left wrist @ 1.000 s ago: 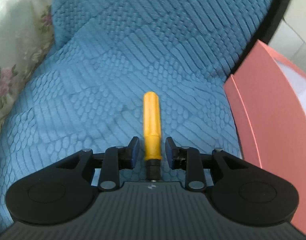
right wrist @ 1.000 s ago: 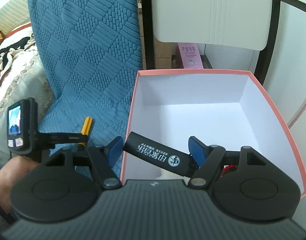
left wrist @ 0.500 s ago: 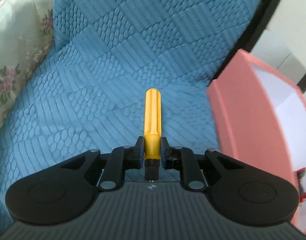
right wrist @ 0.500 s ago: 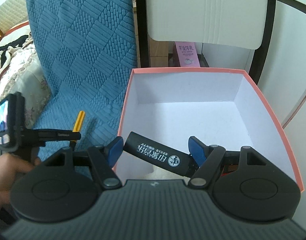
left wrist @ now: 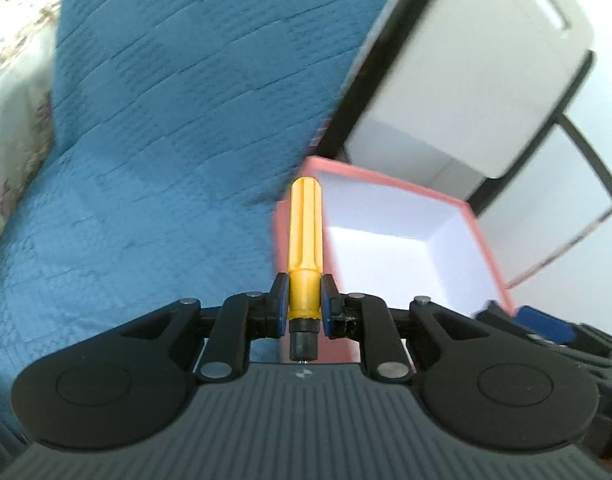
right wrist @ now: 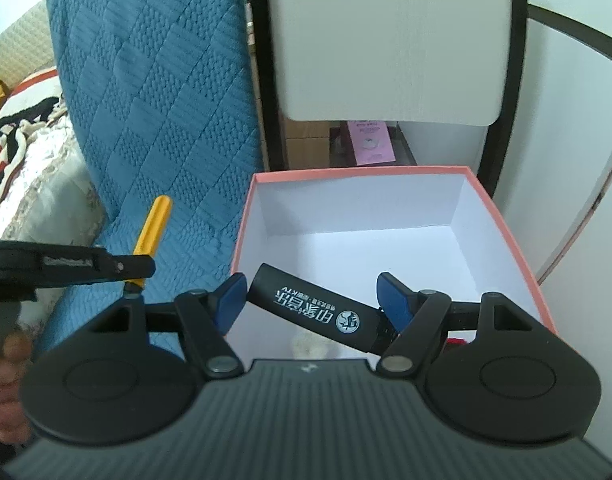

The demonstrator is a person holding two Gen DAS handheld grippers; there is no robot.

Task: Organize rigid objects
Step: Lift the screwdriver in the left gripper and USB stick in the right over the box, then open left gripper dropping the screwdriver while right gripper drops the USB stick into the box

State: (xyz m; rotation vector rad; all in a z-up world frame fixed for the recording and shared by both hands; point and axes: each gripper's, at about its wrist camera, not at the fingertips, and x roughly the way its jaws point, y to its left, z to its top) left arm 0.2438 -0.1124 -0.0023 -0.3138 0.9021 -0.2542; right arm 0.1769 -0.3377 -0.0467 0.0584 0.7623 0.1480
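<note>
In the left wrist view the left claw pinches a yellow tool handle near its black collar end, the long ribbed part sticking out forward and held in the air, with the blue quilt behind and the pink box open just to its right. The handle looks stiff, light and hard plastic, probably a little slick, so a hold on the thicker collar part seems sound; gripped at one end it could pivot if knocked. In the right wrist view the right claw holds a black bar with white printing, lying slantwise between the pads above the box's near edge, its left end against the left pad, its right end low by the right finger. It too looks rigid and smooth; wedged end to end like this, I judge it could slip.
</note>
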